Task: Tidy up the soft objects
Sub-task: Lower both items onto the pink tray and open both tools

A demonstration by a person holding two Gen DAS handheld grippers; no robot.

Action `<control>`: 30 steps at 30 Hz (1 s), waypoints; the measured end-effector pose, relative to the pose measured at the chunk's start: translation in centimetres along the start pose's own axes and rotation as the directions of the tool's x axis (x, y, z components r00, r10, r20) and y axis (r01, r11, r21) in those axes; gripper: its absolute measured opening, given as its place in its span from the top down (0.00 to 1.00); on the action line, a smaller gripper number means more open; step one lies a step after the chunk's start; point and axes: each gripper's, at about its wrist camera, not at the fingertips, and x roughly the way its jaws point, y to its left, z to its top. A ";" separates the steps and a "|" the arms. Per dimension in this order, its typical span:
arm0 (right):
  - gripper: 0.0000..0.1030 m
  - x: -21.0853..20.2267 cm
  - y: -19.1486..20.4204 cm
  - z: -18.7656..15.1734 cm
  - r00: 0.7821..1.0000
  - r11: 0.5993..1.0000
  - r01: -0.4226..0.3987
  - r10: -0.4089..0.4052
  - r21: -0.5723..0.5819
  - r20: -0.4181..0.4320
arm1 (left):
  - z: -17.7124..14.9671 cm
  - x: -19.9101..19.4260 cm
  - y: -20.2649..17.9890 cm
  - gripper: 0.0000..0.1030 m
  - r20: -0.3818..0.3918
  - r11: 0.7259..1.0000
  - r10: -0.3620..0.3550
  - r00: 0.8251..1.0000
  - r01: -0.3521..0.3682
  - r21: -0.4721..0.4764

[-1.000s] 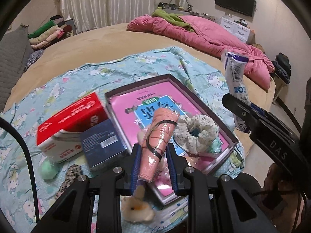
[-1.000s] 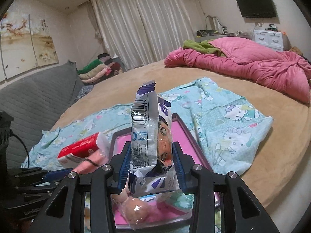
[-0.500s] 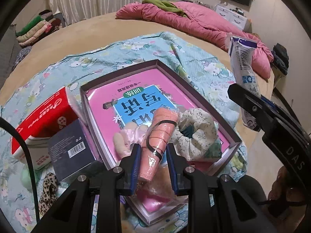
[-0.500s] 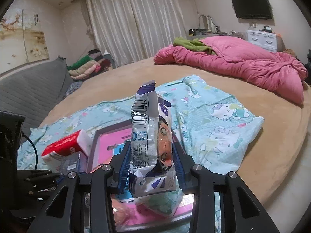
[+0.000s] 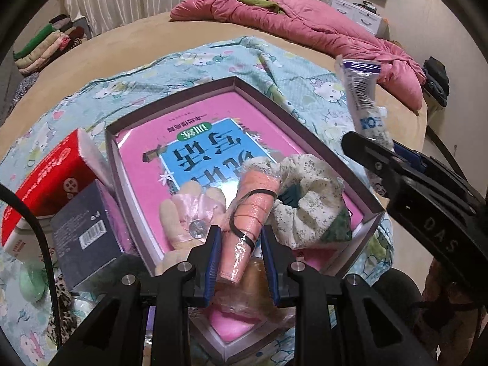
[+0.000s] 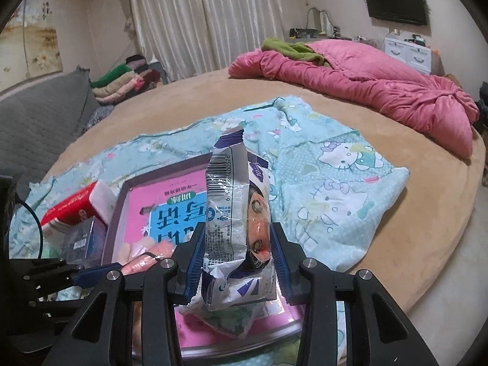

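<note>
Left wrist view: looks down over a bed [image 5: 128, 39] that carries all the goods; no bench is present.
Bed cover: a blue cartoon-print sheet [image 5: 213, 61] lies spread under the work area, apparently to mark it out and keep small items off the tan bedding.
Collecting box: a shallow pink-lined box [image 5: 308, 128] sits on the sheet as the gathering place; its low walls keep soft pieces from rolling away.
Outside the box: a red tissue pack [image 5: 52, 177] and a dark blue carton [image 5: 85, 238] stand touching its left wall, seemingly set aside or not sorted yet.
Contents: a floral scrunchie [image 5: 308, 195] and a pale pink plush piece [image 5: 186, 210] lie at the near end of the box.
Left gripper [image 5: 241, 259]: fingers closed on a wrapped salmon-pink cloth roll [image 5: 253, 213], held low over the near end, beside the scrunchie; judged ready for release there.
Right gripper [image 6: 238, 262]: fingers closed on the lower part of a white and blue snack packet [image 6: 235, 213], held upright above the box's right side; judged to be waiting its turn.
Risk: the near end is crowded, so the roll may land on top of the plush piece.
</note>
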 end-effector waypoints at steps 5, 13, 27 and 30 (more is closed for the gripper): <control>0.59 1.6 0.1 -0.5 0.997 1.000 -0.006 0.004 -0.017 -0.072 | -0.4 0.8 -0.3 0.74 -0.026 1.000 -0.016 1.000 0.017 0.010; 0.59 3.1 0.8 -1.0 0.991 0.998 -0.053 0.050 -0.019 -0.124 | -0.6 1.2 -0.3 0.74 -0.039 1.000 -0.028 0.999 0.029 0.006; 0.52 3.8 0.5 -1.4 0.976 0.984 -0.162 0.171 0.081 -0.132 | -0.8 1.0 -0.2 0.74 -0.035 0.999 -0.044 0.998 0.044 -0.002; 0.46 3.5 0.3 -1.3 0.977 0.982 -0.168 0.178 0.089 -0.119 | -0.8 1.0 -0.3 0.74 -0.033 0.999 -0.046 0.998 0.046 0.000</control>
